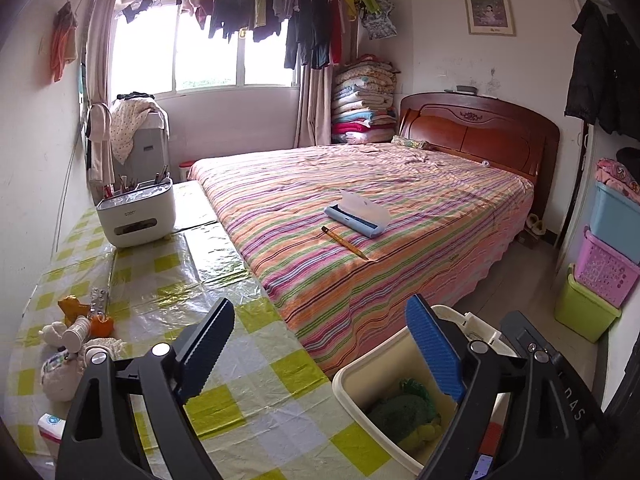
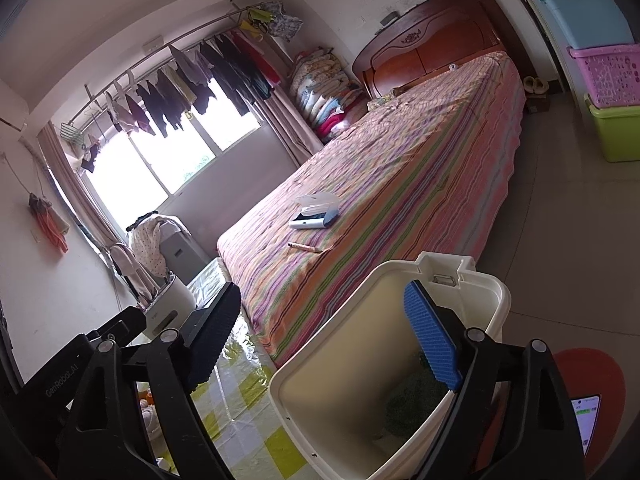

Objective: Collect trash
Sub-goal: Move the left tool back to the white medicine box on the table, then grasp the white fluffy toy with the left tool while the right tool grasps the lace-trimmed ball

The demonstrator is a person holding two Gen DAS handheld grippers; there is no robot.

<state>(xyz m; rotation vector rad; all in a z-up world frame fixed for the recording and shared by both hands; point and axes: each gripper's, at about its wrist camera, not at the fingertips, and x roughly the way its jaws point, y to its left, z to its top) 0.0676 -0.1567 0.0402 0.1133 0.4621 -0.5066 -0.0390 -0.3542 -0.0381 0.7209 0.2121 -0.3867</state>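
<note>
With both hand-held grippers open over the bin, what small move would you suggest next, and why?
Probably swing the left hand-held gripper left toward the litter on the checked tablecloth. Both it and the right hand-held gripper are open and hold nothing, the cream bin already holds something green, and the crumpled scraps and small cup lie loose there.

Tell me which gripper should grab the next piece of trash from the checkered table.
Left. The open left gripper faces the crumpled orange scrap and small paper cup; the open right gripper hangs over the cream plastic bin.
</note>
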